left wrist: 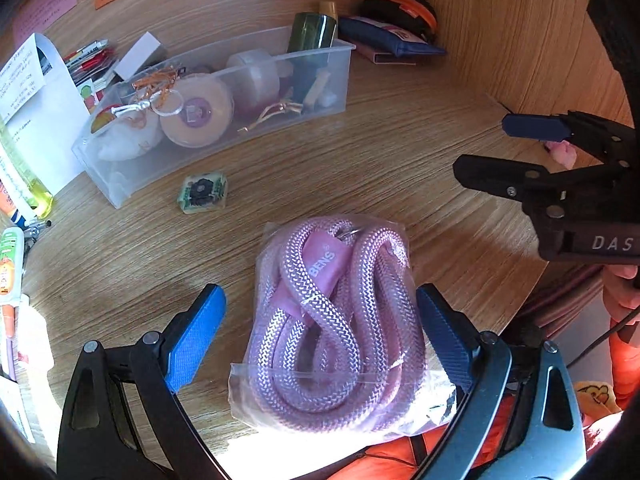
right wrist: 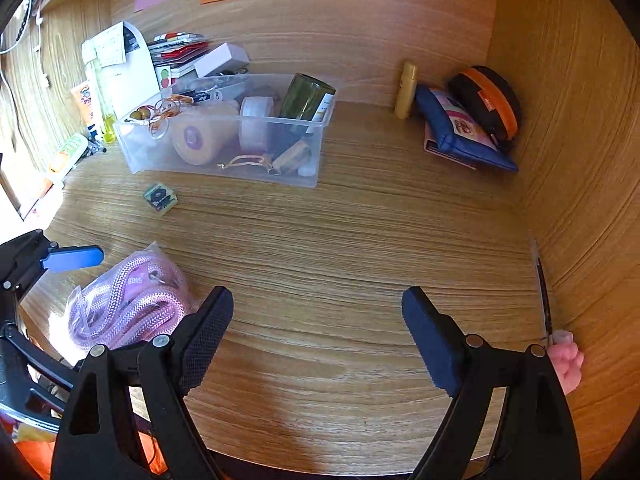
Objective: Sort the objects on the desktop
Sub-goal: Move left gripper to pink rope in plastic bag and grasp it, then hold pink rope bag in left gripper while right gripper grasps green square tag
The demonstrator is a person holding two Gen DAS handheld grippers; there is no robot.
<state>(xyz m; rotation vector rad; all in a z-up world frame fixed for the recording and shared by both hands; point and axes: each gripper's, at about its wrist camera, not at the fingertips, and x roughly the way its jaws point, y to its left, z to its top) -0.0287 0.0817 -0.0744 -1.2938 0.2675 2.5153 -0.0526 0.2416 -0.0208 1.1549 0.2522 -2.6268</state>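
**Mia:** Left wrist view first: how do the fingers stand?

**Tom:** The left gripper (left wrist: 320,332) is spread wide, its two blue pads on either side of the bagged pink rope (left wrist: 334,332). The right-hand pad sits just beside the bag, perhaps brushing the plastic; the left-hand pad stands clear of it. Nothing is pinched.

**Mia:** And the bag itself?

**Tom:** It lies flat on the wooden desk (left wrist: 420,152), near the front edge, one coil of rope sealed in one clear bag.

**Mia:** The other hand?

**Tom:** The right gripper (right wrist: 318,332) is also spread wide, with only bare desk between its fingers. It holds nothing. From the right wrist view the rope bag (right wrist: 128,300) is off to its left, partly hidden behind the left finger.

**Mia:** Count the rest for me.

**Tom:** One clear plastic bin (right wrist: 224,176) toward the back, filled with small items: a round tin with a purple label, a roll of tape, a dark green container, among others. One small square trinket (right wrist: 160,197) lies alone on the desk in front of the bin. In the far right corner: one blue pouch (right wrist: 460,128), one black-and-orange round case (right wrist: 488,96), one yellow tube (right wrist: 406,90). One pen (right wrist: 544,292) lies along the right wall.
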